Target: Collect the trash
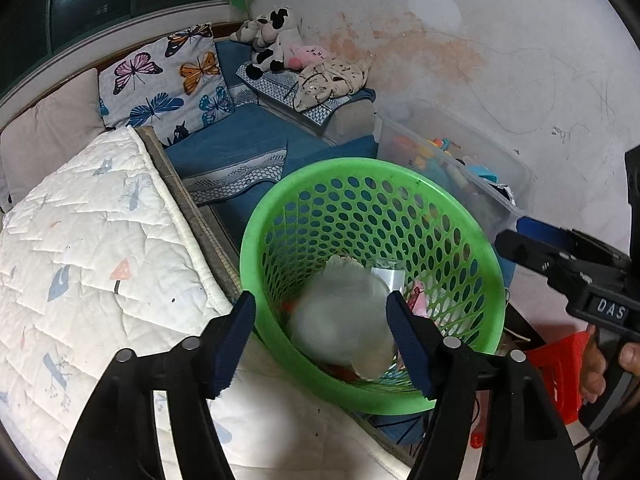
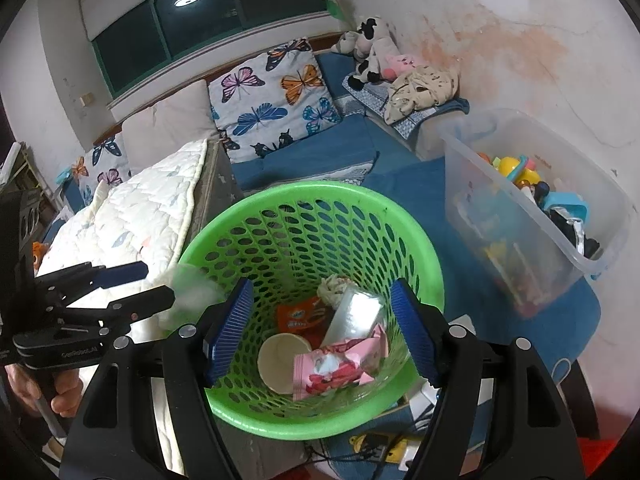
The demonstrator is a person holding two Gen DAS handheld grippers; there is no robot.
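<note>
A green perforated basket [image 1: 360, 168] [image 2: 312, 192] stands beside the bed. It holds a pink wrapper [image 2: 340, 364], an orange packet [image 2: 300, 316], a paper cup [image 2: 280, 360], a silvery packet [image 2: 352, 312] and a crumpled tissue [image 2: 334, 286]. My left gripper [image 1: 324, 340] [image 2: 156, 284] is open over the basket's near rim. A blurred white wad [image 1: 340, 312] [image 2: 188, 284] hangs loose just beyond its tips, free of both pads. My right gripper [image 2: 320, 328] [image 1: 516, 236] is open above the basket, with nothing between its fingers.
A clear plastic bin [image 2: 540, 220] [image 1: 460, 152] of toys stands right of the basket. A white quilt [image 1: 80, 260] lies on the left. Butterfly cushions [image 2: 272, 100] and plush toys [image 2: 372, 48] sit on the blue sofa behind. A red stool [image 1: 560, 372] is at lower right.
</note>
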